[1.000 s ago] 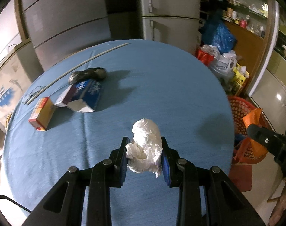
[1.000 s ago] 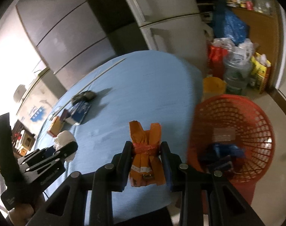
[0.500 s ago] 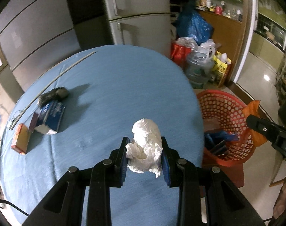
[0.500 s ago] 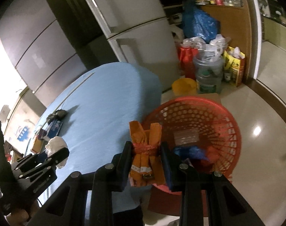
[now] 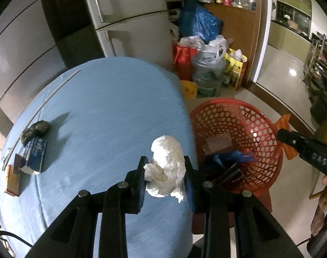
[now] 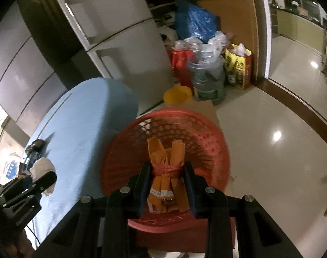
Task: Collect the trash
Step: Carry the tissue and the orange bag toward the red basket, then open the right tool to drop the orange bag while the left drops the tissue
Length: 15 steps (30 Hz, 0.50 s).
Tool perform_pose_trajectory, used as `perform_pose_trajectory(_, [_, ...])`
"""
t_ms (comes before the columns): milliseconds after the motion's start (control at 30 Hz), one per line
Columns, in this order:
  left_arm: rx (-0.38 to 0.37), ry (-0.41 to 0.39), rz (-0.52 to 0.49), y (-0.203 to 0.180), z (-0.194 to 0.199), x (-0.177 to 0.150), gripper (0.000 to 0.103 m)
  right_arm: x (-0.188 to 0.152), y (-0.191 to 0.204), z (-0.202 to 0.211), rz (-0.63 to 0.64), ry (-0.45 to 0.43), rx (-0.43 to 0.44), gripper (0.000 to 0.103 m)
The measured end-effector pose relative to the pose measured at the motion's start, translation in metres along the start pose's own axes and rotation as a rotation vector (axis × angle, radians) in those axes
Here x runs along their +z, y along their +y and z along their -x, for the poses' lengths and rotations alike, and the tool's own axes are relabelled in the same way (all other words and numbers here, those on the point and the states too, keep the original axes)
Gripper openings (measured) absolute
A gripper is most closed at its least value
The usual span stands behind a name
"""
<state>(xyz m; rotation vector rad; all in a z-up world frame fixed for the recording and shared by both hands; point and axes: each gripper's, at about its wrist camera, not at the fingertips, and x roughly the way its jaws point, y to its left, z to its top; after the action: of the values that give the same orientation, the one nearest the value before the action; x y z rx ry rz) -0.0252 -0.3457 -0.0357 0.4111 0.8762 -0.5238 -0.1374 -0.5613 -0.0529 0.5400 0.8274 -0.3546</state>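
- trash in both of your grippers: your left gripper (image 5: 165, 173) has its fingers clamped on a crumpled white plastic wad (image 5: 166, 167), which sticks up above the pads and hangs over the near right edge of the blue-clothed table (image 5: 103, 111).
- your right gripper (image 6: 166, 177) has its fingers pressed narrow against a folded orange wrapper bundle (image 6: 166, 172), tied round its middle with a red band; two orange flaps rise above the pads.
- the orange bundle sits directly over the red mesh basket (image 6: 210, 146), which stands on the floor just beside the table's right edge.
- in the left wrist view the same basket (image 5: 228, 116) is to the right of the white wad, and something blue and dark already lies in its bottom.
- on the table's far left you have items not yet picked up: a dark crumpled lump (image 5: 36, 129), a blue carton (image 5: 35, 153) lying on its side just below it, and an orange-red small box (image 5: 12, 180) nearer the edge.
- a thin pale rod (image 5: 49, 99) lies along the table's left rim.
- behind the table stand a pale refrigerator (image 6: 120, 43) and a pile of bags, including a blue bag (image 6: 195, 23) and a large clear water jug (image 6: 208, 81).
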Motion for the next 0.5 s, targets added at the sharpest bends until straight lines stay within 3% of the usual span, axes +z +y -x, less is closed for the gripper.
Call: perform_pose_trajectory(500, [-0.027,0.029,-0.032,-0.023,-0.022,0.012,0.032,0.010,-0.016,-0.030,-0.013,0.049,-0.015,0.033])
